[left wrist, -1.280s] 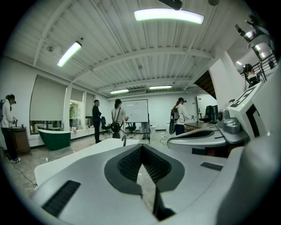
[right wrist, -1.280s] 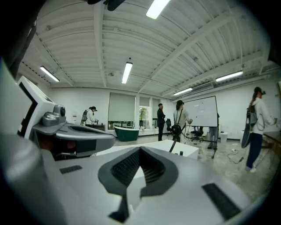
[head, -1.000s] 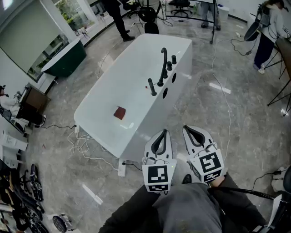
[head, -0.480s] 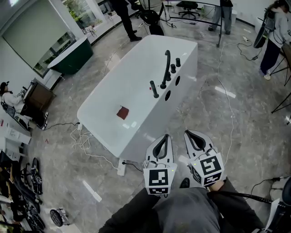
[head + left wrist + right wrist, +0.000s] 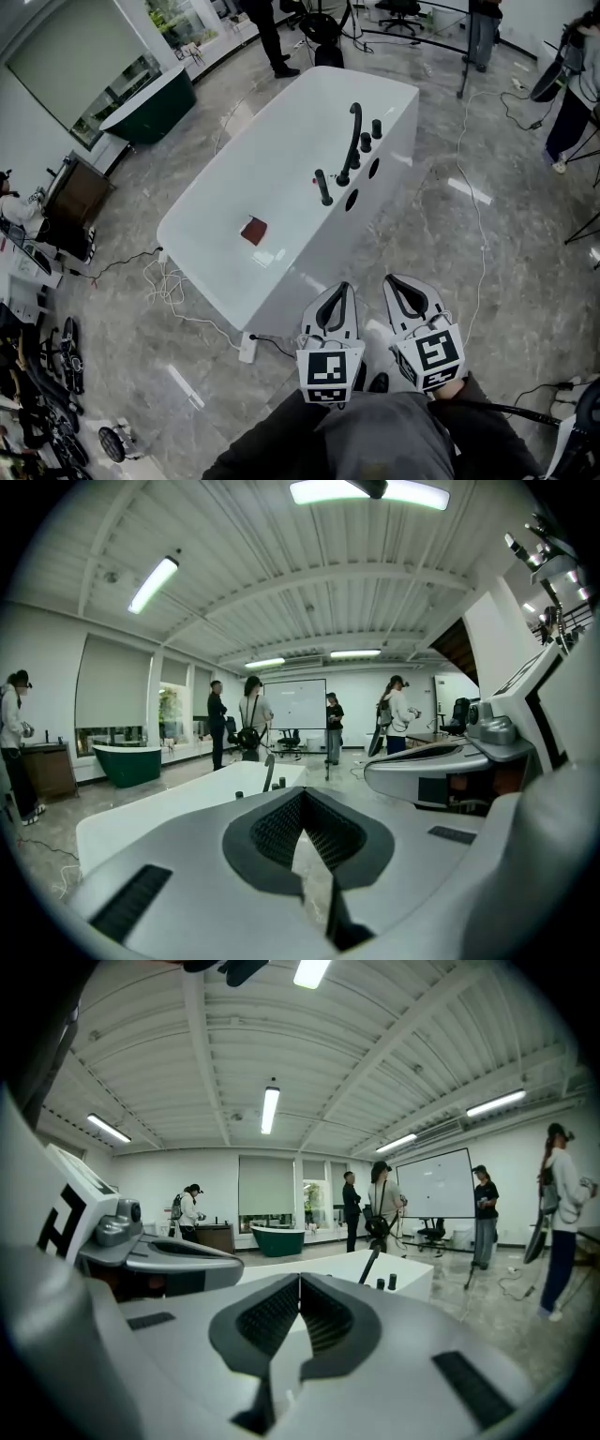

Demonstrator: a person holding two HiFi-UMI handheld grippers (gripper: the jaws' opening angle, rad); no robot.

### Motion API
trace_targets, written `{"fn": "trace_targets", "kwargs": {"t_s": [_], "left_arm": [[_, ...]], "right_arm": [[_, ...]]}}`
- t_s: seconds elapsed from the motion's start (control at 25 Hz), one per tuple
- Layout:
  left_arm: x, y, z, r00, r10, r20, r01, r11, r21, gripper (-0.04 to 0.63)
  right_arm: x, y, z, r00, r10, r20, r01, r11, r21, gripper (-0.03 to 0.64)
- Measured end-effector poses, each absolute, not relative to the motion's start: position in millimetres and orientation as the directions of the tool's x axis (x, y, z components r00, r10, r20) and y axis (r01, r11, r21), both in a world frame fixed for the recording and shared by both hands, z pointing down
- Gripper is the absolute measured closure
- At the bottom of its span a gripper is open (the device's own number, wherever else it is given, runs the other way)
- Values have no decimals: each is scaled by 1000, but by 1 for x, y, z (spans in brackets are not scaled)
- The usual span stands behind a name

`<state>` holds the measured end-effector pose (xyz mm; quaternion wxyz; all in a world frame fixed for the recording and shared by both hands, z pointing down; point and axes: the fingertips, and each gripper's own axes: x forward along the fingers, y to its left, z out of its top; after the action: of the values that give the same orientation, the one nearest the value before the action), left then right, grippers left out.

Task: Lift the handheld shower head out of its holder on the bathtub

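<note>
A white bathtub (image 5: pixel 272 178) stands in the middle of the head view, some way ahead of both grippers. On its right rim are a black curved spout (image 5: pixel 353 131), two knobs (image 5: pixel 371 136) and the black handheld shower head (image 5: pixel 322 187), upright in its holder. A small red thing (image 5: pixel 252 231) lies inside the tub. My left gripper (image 5: pixel 337 289) and right gripper (image 5: pixel 397 280) are side by side short of the tub's near corner, both shut and empty. The left gripper view shows the tub (image 5: pixel 178 808) and spout (image 5: pixel 268 772) far ahead, and so does the right gripper view, with tub (image 5: pixel 394 1274) and spout (image 5: pixel 372 1262).
Cables (image 5: pixel 173 291) and a power strip (image 5: pixel 247 349) lie on the floor by the tub's near left corner. A green tub (image 5: pixel 150 105) and a dark cabinet (image 5: pixel 73 211) stand at the left. People stand at the back. Gear (image 5: pixel 37 394) crowds the lower left.
The tub has drawn a little nearer and shifted right in the head view. Both grippers, still shut, have sunk slightly in the frame.
</note>
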<state>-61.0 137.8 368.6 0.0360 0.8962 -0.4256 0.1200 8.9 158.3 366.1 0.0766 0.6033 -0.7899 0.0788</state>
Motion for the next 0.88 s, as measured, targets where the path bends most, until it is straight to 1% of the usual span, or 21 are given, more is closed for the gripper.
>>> {"fn": "trace_targets", "kwargs": {"t_s": [0.2, 0.4, 0.88], "left_arm": [[-50, 99, 361, 617, -752, 230, -768, -639, -28, 592], [-48, 57, 371, 614, -749, 248, -770, -638, -20, 592], [-60, -16, 380, 651, -721, 237, -745, -667, 16, 592]], "right_arm": [[22, 121, 357, -248, -946, 209, -968, 249, -19, 612], [24, 78, 368, -246, -941, 231, -969, 244, -39, 612], [3, -8, 370, -235, -940, 246, -971, 237, -20, 612]]}}
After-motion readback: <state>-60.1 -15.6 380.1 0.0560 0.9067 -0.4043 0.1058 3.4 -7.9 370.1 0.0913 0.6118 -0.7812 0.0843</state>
